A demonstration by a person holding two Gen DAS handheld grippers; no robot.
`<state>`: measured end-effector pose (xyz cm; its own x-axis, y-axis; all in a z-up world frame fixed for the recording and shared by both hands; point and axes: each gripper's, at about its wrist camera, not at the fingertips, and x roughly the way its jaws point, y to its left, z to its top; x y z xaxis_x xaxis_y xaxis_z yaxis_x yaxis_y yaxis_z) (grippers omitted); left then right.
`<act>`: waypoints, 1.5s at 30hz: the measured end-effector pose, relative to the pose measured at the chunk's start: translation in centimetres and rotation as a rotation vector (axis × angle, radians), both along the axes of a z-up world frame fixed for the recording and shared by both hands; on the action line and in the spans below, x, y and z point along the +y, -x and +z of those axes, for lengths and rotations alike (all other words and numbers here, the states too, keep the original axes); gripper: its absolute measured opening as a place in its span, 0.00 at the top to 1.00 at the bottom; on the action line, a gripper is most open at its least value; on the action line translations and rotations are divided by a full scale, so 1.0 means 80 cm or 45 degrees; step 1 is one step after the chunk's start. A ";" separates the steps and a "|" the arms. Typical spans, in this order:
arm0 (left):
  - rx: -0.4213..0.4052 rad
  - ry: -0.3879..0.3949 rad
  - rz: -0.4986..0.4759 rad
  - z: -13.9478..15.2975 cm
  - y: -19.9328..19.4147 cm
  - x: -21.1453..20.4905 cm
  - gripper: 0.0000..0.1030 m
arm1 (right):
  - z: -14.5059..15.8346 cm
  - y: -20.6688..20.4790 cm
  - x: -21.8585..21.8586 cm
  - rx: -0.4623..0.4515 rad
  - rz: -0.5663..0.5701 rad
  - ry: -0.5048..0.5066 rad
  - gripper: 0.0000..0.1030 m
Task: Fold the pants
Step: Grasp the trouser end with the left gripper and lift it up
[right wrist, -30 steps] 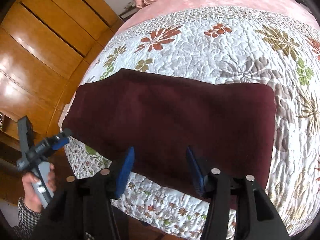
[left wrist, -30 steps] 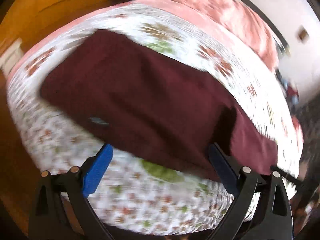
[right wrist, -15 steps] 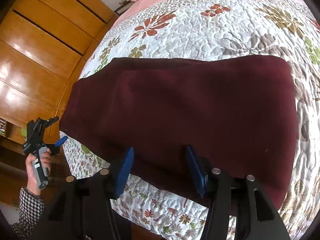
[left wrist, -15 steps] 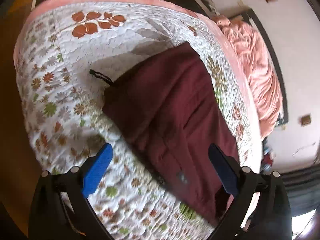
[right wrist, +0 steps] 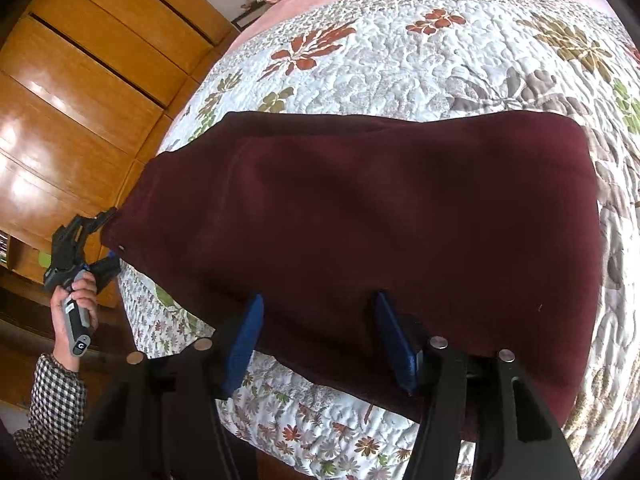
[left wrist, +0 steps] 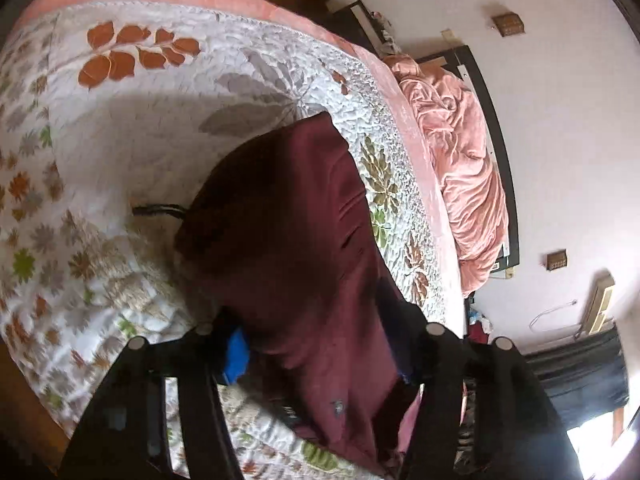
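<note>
On the quilt (right wrist: 400, 64), left gripper (left wrist: 320, 344) now straddling pants (right wrist: 360, 220), right gripper (right wrist: 320, 336) jaws apart.

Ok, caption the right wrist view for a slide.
Open right gripper over maroon pants spread on a floral quilt.

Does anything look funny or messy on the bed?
A little. A dark drawstring pokes out from one end of the maroon pants onto the floral quilt, instead of being tucked in. The pink blanket is bunched up by the headboard. The pants themselves lie mostly flat, with nothing torn or spilled.
</note>
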<state>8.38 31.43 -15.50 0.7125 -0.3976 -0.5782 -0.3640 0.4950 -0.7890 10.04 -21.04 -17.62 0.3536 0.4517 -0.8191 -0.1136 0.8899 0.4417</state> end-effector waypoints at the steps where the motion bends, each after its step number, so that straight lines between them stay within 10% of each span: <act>1: 0.061 -0.014 0.008 -0.009 -0.002 0.002 0.47 | 0.000 -0.001 0.000 0.001 -0.002 -0.002 0.40; 5: 0.159 -0.015 0.025 -0.040 -0.012 0.002 0.44 | -0.001 0.000 0.004 -0.011 0.008 0.004 0.37; 8: 0.140 -0.024 0.025 -0.028 -0.027 -0.009 0.21 | -0.001 0.000 0.007 -0.019 0.018 0.013 0.37; 13: 0.214 -0.064 0.076 -0.028 -0.033 -0.013 0.63 | -0.002 0.001 0.002 -0.021 0.018 -0.013 0.37; 16: 0.183 -0.021 0.076 -0.031 -0.027 -0.004 0.71 | -0.004 0.002 0.000 -0.024 0.018 -0.028 0.37; 29: -0.064 -0.052 0.020 0.030 -0.012 -0.035 0.77 | 0.009 0.006 -0.016 -0.022 -0.046 -0.116 0.37; 45: -0.369 -0.395 -0.417 0.132 -0.002 -0.194 0.77 | 0.048 0.025 -0.049 -0.110 -0.105 -0.112 0.36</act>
<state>8.50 15.88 -4.93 0.7278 -0.4676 -0.5017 0.0597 0.7719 -0.6330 8.05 -24.94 -13.82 0.4598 0.4869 -0.7426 -0.0825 0.8561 0.5102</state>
